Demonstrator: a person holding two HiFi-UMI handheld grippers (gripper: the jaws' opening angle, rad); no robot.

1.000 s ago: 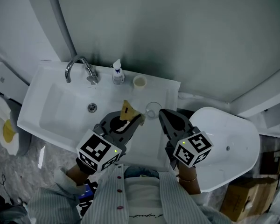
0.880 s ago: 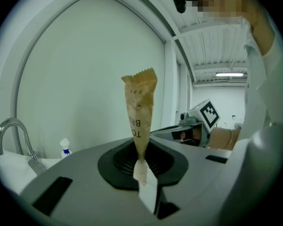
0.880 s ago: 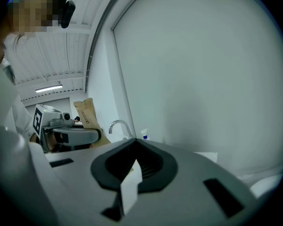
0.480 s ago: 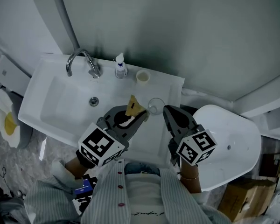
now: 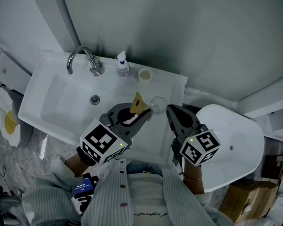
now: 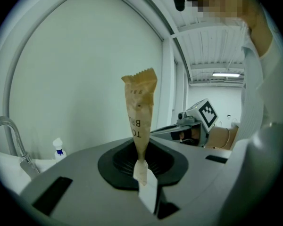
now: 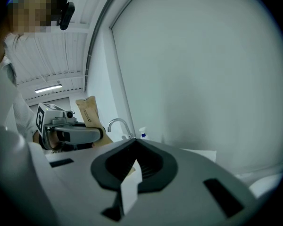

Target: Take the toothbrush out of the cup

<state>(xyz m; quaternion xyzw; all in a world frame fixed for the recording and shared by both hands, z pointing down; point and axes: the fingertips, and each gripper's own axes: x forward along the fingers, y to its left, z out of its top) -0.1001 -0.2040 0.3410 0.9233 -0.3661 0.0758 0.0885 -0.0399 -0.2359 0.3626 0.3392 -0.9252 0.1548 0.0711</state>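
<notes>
A toothbrush in a tan paper packet [image 5: 138, 102] stands upright in my left gripper [image 5: 144, 117], which is shut on the packet's lower end. In the left gripper view the packet [image 6: 140, 112] rises straight from the closed jaws. A clear glass cup [image 5: 157, 104] sits on the sink counter just right of the packet; nothing shows inside it. My right gripper [image 5: 172, 112] hovers beside the cup, shut with nothing in it. From the right gripper view, the left gripper [image 7: 96, 134] and the packet [image 7: 87, 111] appear at the left.
The white sink [image 5: 52, 102] has a chrome faucet [image 5: 80, 60] at the back, next to a small pump bottle [image 5: 122, 66] and a small cream cup [image 5: 145, 74]. A white oval fixture [image 5: 231, 145] stands to the right. A grey wall rises behind.
My left gripper has edged a little right with the packet, closer to the glass cup. The right gripper has kept still.
</notes>
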